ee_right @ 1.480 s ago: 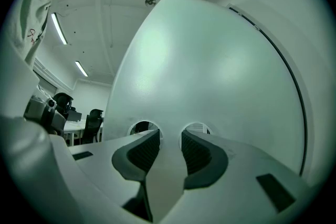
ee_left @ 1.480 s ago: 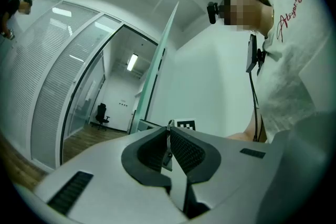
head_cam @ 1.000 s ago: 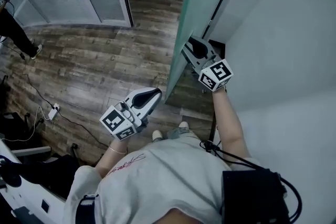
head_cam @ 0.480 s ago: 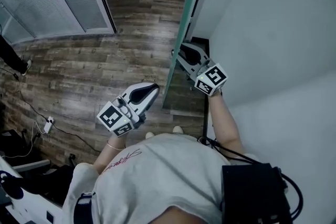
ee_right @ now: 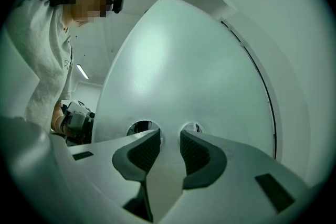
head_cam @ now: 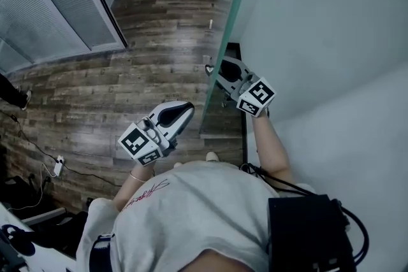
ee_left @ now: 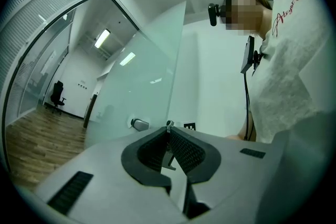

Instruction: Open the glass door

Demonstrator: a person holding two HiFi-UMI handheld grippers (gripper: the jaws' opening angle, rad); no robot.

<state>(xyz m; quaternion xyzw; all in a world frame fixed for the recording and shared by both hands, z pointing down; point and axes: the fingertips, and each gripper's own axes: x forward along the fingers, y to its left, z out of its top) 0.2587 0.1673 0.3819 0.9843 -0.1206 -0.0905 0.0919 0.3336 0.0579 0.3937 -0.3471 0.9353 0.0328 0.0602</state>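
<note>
The frosted glass door point(head_cam: 233, 16) shows edge-on from above, with a small metal knob point(head_cam: 208, 69) on its left face. My right gripper point(head_cam: 220, 67) is on the door's right side, its tips right at the glass by the knob. In the right gripper view the door point(ee_right: 184, 60) fills the frame. That gripper point(ee_right: 170, 134) has a narrow gap between its pads, with two round fittings point(ee_right: 140, 126) just beyond. My left gripper point(head_cam: 188, 106) hangs left of the door's near edge, shut on nothing. It point(ee_left: 168, 127) points at the door point(ee_left: 142, 76) and knob point(ee_left: 139, 124).
A white wall point(head_cam: 331, 22) runs close along the right. Wood floor point(head_cam: 146, 41) spreads left of the door to a glass partition with blinds point(head_cam: 44, 3). A power strip and cables point(head_cam: 58, 165) lie at the lower left. An office chair point(ee_left: 56, 94) stands far off.
The door now appears more edge-on and nearer the wall, and the view has shifted forward. My right gripper has stayed against the door by the knob. The left gripper has barely moved.
</note>
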